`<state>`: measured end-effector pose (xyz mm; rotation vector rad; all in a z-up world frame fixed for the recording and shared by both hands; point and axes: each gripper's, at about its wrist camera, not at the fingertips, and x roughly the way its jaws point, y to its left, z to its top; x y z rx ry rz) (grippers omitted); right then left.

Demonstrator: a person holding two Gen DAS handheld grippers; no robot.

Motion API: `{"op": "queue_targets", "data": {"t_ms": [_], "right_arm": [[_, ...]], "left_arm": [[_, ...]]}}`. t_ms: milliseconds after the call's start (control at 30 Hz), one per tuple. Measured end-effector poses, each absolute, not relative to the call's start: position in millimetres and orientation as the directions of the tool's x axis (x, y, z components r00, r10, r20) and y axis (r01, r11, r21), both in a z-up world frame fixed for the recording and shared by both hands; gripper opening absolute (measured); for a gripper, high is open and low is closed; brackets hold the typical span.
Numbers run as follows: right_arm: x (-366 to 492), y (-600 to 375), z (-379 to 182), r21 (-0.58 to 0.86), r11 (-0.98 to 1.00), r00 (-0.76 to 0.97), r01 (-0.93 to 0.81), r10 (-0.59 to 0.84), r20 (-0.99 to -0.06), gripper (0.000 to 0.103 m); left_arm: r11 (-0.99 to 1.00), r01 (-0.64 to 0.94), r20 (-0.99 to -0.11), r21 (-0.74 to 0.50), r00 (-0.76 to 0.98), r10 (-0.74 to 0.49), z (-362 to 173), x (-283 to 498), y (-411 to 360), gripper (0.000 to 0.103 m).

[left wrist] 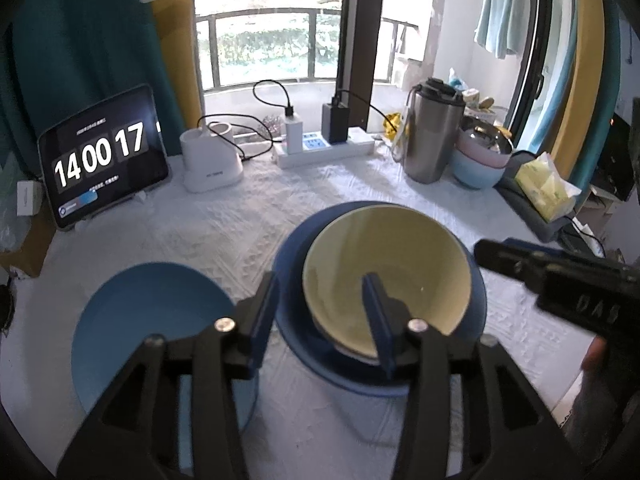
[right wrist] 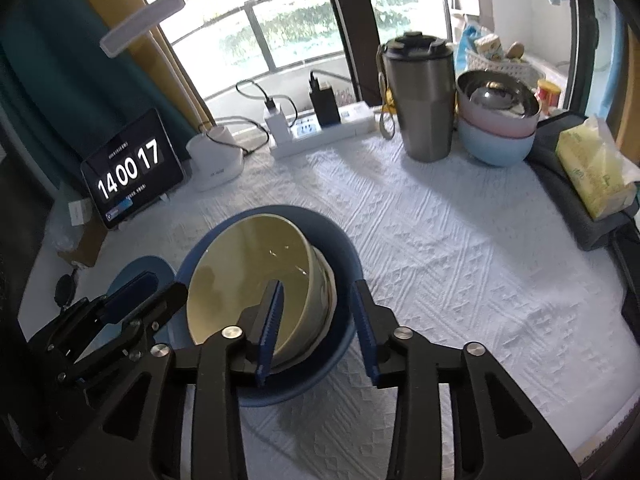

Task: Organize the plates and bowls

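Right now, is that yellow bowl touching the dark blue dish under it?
Touching. In the right wrist view the yellow bowl sits nested in the dark blue dish, whose rim rings it; the left wrist view shows likewise.

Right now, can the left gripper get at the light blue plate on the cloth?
Probably yes. The light blue plate lies bare just beside the left gripper, whose open jaws hold nothing; only the bowl stack is on the other side.

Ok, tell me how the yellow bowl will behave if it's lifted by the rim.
The yellow bowl looks glossy, so pads may slip on its rim. It sits tilted inside the blue bowl, probably on another dish, so it may rock when nudged. It looks rigid and ceramic-like, likely heavy for its size and chippable.
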<state>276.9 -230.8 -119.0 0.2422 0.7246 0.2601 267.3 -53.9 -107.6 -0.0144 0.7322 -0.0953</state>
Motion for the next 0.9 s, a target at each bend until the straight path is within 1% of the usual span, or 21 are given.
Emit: {"op": "queue_targets", "data": {"t_ms": [167, 400, 667, 900], "right_arm": [[266.6, -244.4, -114.4, 0.300, 0.943, 0.746, -0.142, 0.302, -0.594, 0.041], [256.1, -268.1, -122.3, 0.315, 0.941, 0.757, -0.120, 0.292, -0.584, 0.042], [261.2, -276.3, -138.0, 0.354, 0.925, 0.738, -0.141, 0.336, -0.585, 0.042], [276.9, -266.0, -147.7, 0.362, 0.916, 0.706, -0.175, 0.373, -0.602, 0.042]], "left_arm": [[0.997, 0.043, -0.662, -0.061, 0.746, -0.073, -110.5, 254.3, -42.0, 0.045], [0.997, 0.004, -0.664, -0.082, 0.746, -0.058, -121.9, 247.0, -25.5, 0.045], [0.995, -0.019, -0.666, -0.097, 0.744, -0.051, -126.0, 247.7, -20.0, 0.045], [0.997, -0.029, -0.697, -0.072, 0.716, -0.030, -134.8, 260.9, -27.2, 0.045]]}}
